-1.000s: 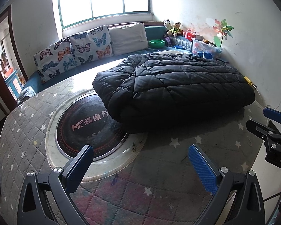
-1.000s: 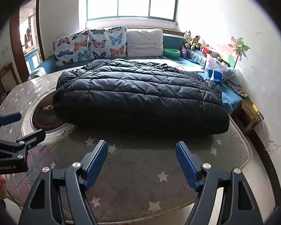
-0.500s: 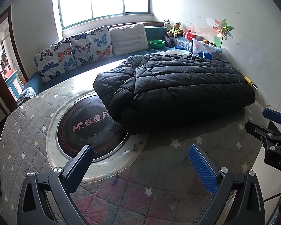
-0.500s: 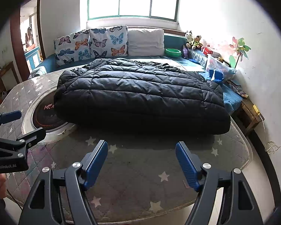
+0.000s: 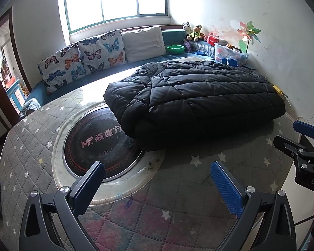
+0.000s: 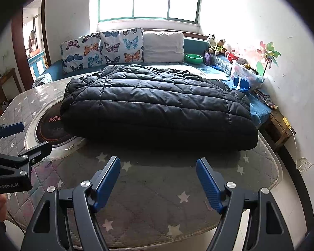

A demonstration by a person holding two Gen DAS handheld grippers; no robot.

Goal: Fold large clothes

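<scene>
A black quilted down coat (image 5: 194,100) lies folded into a thick rectangle on the star-patterned grey table cover (image 5: 178,188); the right wrist view shows the coat (image 6: 157,106) from its long near edge. My left gripper (image 5: 157,179) hangs open over the cover, well short of the coat, nothing between its blue pads. My right gripper (image 6: 158,173) is open too, above the cover in front of the coat. Each gripper shows at the edge of the other's view: the right gripper (image 5: 303,138), the left gripper (image 6: 16,138).
A round black hotplate (image 5: 98,144) is set in the table, partly under the coat's left end. Behind runs a blue bench (image 6: 54,69) with butterfly cushions (image 6: 102,50), a green bowl (image 6: 193,58), toys and a clear box (image 6: 247,73). The wall stands close on the right.
</scene>
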